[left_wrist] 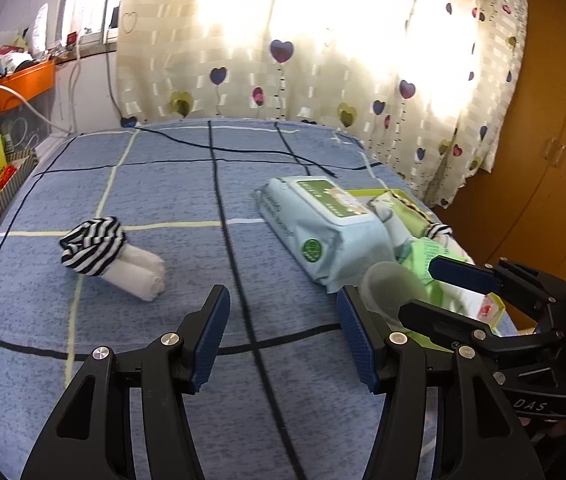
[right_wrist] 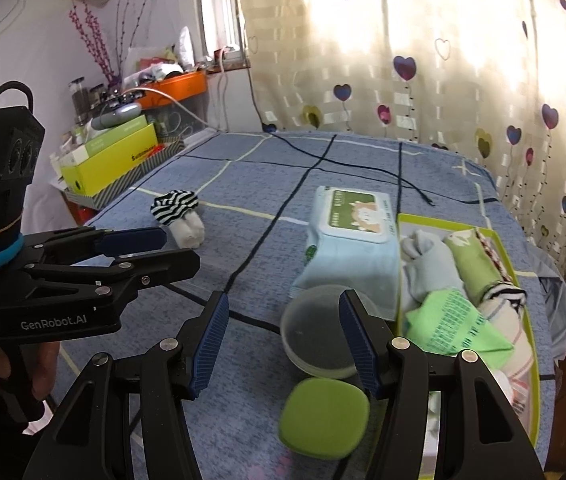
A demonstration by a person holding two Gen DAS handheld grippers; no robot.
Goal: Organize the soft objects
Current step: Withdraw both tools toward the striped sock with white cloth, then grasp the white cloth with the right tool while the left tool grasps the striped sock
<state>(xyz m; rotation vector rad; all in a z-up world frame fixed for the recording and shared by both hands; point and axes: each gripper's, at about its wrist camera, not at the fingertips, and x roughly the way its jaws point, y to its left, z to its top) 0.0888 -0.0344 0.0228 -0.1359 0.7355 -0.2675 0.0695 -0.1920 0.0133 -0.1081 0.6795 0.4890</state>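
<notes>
A rolled white sock bundle with a black-and-white striped cuff [left_wrist: 111, 256] [right_wrist: 181, 212] lies on the blue checked bedspread [left_wrist: 163, 184]. My left gripper [left_wrist: 283, 332] [right_wrist: 182, 247] hovers open, near and to the right of it, with nothing between its fingers. A green-rimmed tray [right_wrist: 523, 280] at the bed's right side holds rolled socks and a folded green cloth [right_wrist: 455, 320]. My right gripper [right_wrist: 283, 340] [left_wrist: 417, 290] is open above a clear round bowl [right_wrist: 315, 332] beside the tray and grips nothing.
A pale blue wet-wipes pack [right_wrist: 351, 240] [left_wrist: 323, 228] lies against the tray's left side. A green lid [right_wrist: 325, 420] sits in front of the bowl. Yellow-green boxes [right_wrist: 111, 156] and an orange shelf stand left of the bed, heart-print curtains behind it.
</notes>
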